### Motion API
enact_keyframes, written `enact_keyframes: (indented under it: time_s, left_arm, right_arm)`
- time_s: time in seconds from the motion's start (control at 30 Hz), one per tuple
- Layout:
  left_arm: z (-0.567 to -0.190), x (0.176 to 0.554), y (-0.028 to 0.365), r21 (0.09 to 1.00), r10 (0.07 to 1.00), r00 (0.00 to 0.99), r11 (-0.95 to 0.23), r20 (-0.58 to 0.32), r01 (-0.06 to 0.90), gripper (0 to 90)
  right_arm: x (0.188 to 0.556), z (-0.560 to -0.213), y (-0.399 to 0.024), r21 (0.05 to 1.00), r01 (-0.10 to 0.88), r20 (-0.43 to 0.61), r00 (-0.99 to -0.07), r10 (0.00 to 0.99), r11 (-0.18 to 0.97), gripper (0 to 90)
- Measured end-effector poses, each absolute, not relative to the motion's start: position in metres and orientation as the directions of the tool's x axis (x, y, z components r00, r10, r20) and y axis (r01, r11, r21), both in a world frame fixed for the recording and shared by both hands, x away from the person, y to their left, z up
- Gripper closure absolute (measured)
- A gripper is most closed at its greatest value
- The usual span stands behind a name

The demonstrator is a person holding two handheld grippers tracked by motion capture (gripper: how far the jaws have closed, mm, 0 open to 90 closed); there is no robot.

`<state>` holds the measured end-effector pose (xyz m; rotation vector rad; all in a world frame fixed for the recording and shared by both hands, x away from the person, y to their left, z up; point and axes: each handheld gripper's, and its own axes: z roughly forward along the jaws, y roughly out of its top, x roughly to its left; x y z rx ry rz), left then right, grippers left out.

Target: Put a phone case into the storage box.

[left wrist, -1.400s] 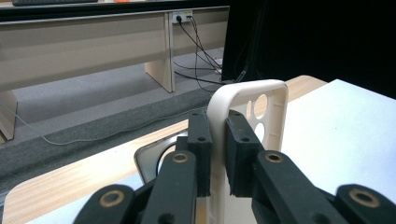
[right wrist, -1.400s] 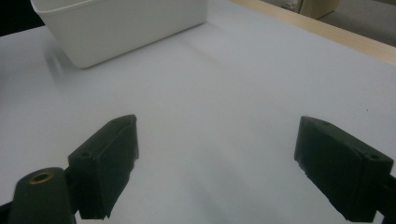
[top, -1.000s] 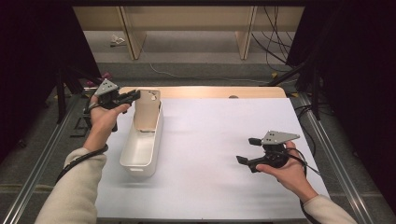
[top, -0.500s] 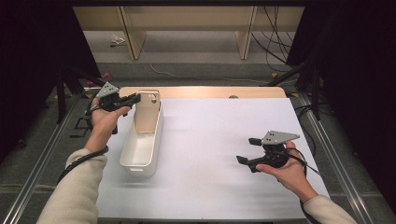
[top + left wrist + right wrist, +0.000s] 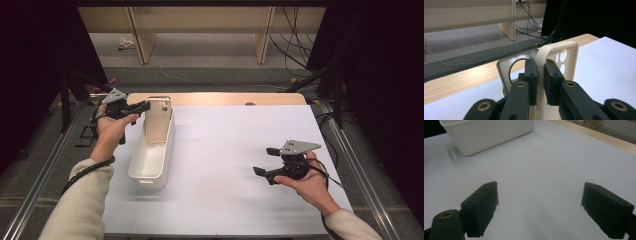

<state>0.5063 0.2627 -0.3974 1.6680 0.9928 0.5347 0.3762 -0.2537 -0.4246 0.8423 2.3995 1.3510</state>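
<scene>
Overhead, white table meets dark surroundings.

free: white table sheet mid and right | obstacle: white bin left, phone case upright inside

High view overhead, facing forward; gripper views close; white bin shared.

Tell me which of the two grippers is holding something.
The left gripper: its jaws are shut on the edge of the beige phone case, held upright at the white bin. The right gripper rests open above the bare white table cover.
</scene>
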Motion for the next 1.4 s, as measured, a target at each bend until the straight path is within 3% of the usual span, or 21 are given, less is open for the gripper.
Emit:
enact_keyframes:
  time_s: [0.6, 1.4]
  left_arm:
    - [-0.405, 0.511, 0.265, 0.922, 0.825, 0.544, -0.080, -0.152, 0.379, 80.8]
    - [-0.413, 0.529, 0.261, 0.887, 0.874, 0.482, -0.177, -0.057, 0.426, 68.8]
  right_arm:
    - [0.376, -0.425, -0.254, 0.844, 0.358, 0.054, -0.798, 0.600, 0.400, 15.1]
    - [0.377, -0.425, -0.254, 0.845, 0.357, 0.056, -0.800, 0.598, 0.398, 15.6]
